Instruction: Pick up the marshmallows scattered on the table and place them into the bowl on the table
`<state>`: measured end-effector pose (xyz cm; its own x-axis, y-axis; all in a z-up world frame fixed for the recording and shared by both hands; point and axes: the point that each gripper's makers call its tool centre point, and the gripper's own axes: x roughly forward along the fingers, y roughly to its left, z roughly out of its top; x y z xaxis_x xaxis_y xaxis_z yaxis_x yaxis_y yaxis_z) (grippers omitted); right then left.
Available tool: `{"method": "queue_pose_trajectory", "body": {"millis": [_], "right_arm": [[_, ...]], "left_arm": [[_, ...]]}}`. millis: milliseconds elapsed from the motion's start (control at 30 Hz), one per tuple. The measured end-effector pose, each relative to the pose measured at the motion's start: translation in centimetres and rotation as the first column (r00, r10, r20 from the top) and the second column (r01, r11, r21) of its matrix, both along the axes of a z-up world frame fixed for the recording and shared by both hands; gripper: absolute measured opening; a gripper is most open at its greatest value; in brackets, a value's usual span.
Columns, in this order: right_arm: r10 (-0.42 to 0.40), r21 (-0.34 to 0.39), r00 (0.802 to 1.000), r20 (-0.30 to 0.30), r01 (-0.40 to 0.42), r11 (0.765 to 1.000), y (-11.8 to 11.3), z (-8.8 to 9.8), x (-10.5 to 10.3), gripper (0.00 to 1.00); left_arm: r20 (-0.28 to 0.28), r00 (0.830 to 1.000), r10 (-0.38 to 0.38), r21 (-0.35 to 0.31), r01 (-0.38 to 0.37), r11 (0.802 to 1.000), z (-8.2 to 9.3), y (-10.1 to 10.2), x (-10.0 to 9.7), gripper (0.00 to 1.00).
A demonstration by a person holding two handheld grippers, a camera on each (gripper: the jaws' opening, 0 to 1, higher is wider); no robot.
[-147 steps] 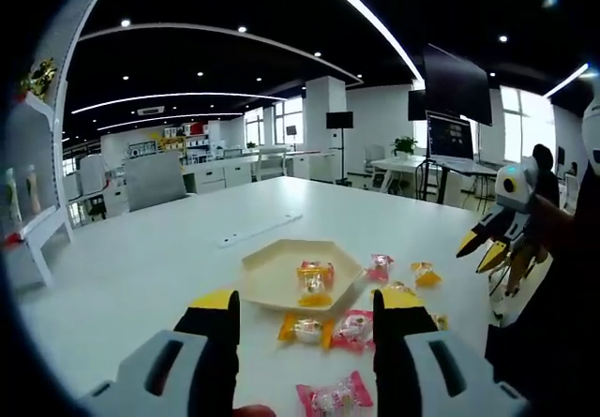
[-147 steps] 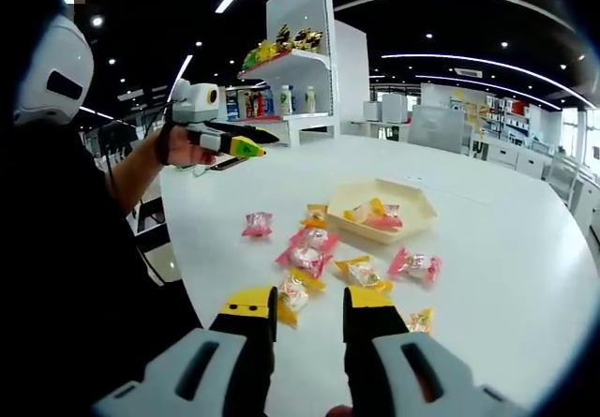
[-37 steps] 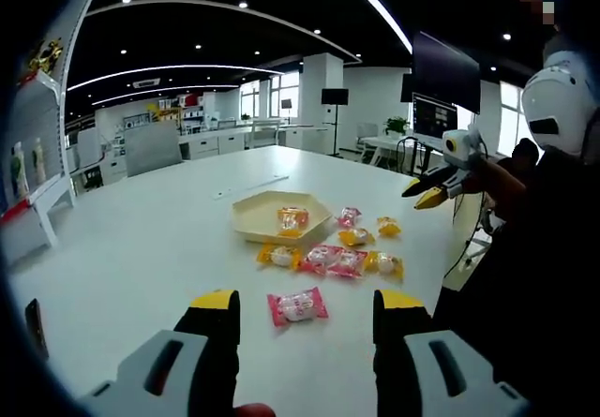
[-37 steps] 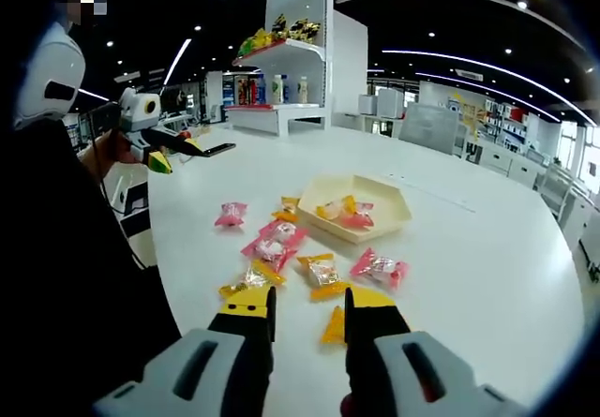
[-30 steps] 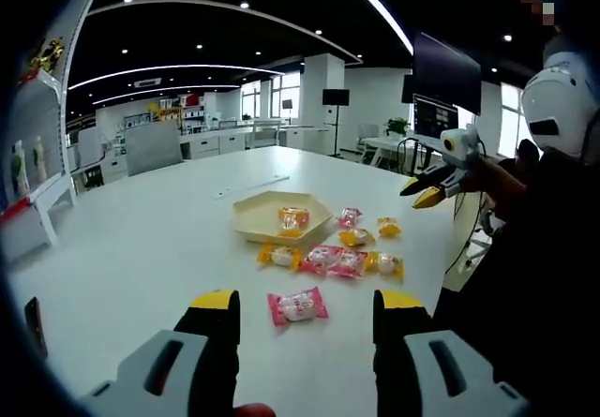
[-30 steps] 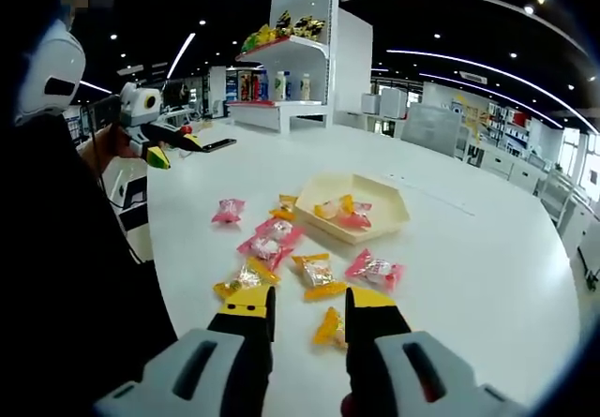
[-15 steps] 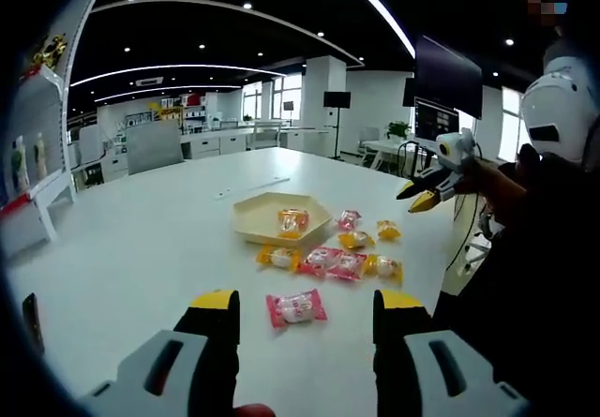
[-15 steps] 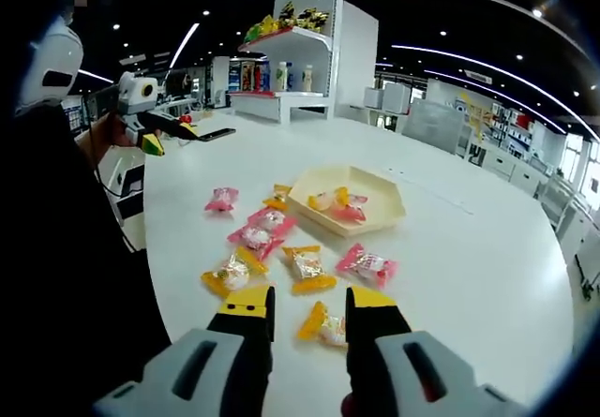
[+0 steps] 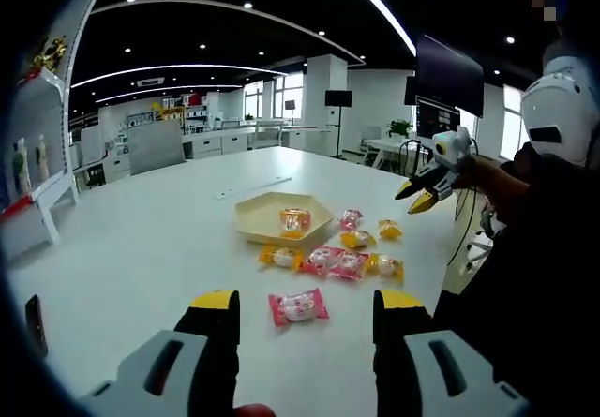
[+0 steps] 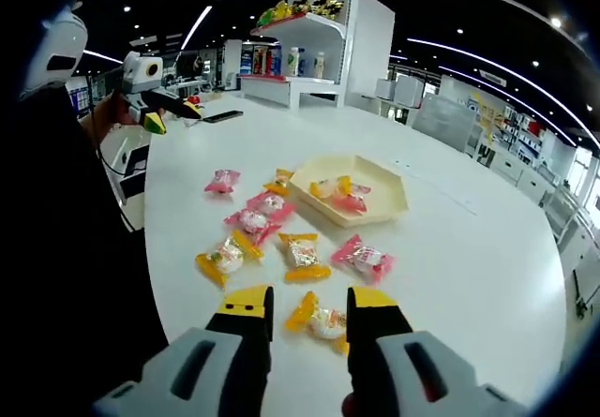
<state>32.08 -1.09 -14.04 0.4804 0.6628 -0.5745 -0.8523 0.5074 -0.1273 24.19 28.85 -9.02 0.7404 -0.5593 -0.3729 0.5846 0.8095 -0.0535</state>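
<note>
Since half a second ago the right gripper (image 10: 308,306) has closed in on an orange-wrapped marshmallow (image 10: 319,321), which now lies between its open fingers, long axis slanting across the gap, on the white tabletop (image 10: 469,248). The left gripper (image 9: 307,306) hangs open and empty above a pink marshmallow (image 9: 298,306). The bowl (image 10: 352,187) holds several sweets; the right gripper view also shows shelving (image 10: 314,33).

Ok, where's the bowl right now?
In the right gripper view the bowl sits on the white table, beyond the scattered marshmallows, two wrapped ones inside; in the left gripper view it is centre frame.
</note>
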Motion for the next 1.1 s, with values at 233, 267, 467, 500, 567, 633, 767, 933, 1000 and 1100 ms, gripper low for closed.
{"method": "queue_pose_trajectory", "body": {"millis": [233, 267, 467, 500, 567, 633, 767, 933, 1000, 1100], "right_arm": [[0.023, -0.011, 1.0, -0.005, -0.023, 1.0, 0.27, -0.19, -0.16, 0.32], [0.026, -0.013, 1.0, -0.004, -0.026, 1.0, 0.28, -0.21, -0.15, 0.32], [0.043, -0.039, 0.999, -0.003, -0.043, 0.998, 0.26, -0.44, 0.07, 0.32], [0.046, -0.041, 0.999, -0.003, -0.046, 0.998, 0.3, -0.44, 0.08, 0.32], [0.052, -0.046, 0.999, -0.006, -0.052, 0.998, 0.37, -0.55, 0.11, 0.32], [0.055, -0.055, 0.998, -0.009, -0.056, 0.997, 0.38, -0.77, 0.2, 0.32], [0.058, -0.069, 0.998, -0.015, -0.059, 0.996, 0.32, -1.01, 0.4, 0.32], [0.064, -0.083, 0.998, -0.012, -0.065, 0.994, 0.34, -0.89, 0.56, 0.32], [0.065, -0.088, 0.998, -0.011, -0.065, 0.994, 0.26, -0.88, 0.64, 0.32], [0.066, -0.097, 0.998, -0.013, -0.067, 0.993, 0.14, -0.98, 0.74, 0.32]], "left_arm": [[-0.005, 1.0, 0.002, -0.003, -0.002, 1.0, -0.14, -0.18, -0.27, 0.57], [-0.006, 1.0, 0.001, -0.003, -0.001, 1.0, -0.15, -0.21, -0.31, 0.57], [-0.004, 1.0, 0.005, -0.004, -0.005, 1.0, -0.04, -0.13, -0.3, 0.57], [-0.004, 1.0, 0.006, -0.004, -0.006, 1.0, -0.08, -0.12, -0.3, 0.57], [-0.006, 1.0, 0.004, -0.005, -0.004, 1.0, -0.21, -0.15, -0.35, 0.57], [-0.006, 1.0, 0.005, -0.008, -0.005, 1.0, -0.31, -0.15, -0.41, 0.57], [-0.006, 1.0, 0.004, -0.016, -0.004, 1.0, -0.49, -0.11, -0.58, 0.57], [-0.007, 1.0, 0.006, -0.018, -0.006, 1.0, -0.55, 0.06, -0.73, 0.57], [-0.007, 1.0, 0.003, -0.018, -0.004, 1.0, -0.55, 0.04, -0.75, 0.57], [-0.005, 1.0, -0.001, -0.019, 0.001, 1.0, -0.51, -0.08, -0.77, 0.57]]}}
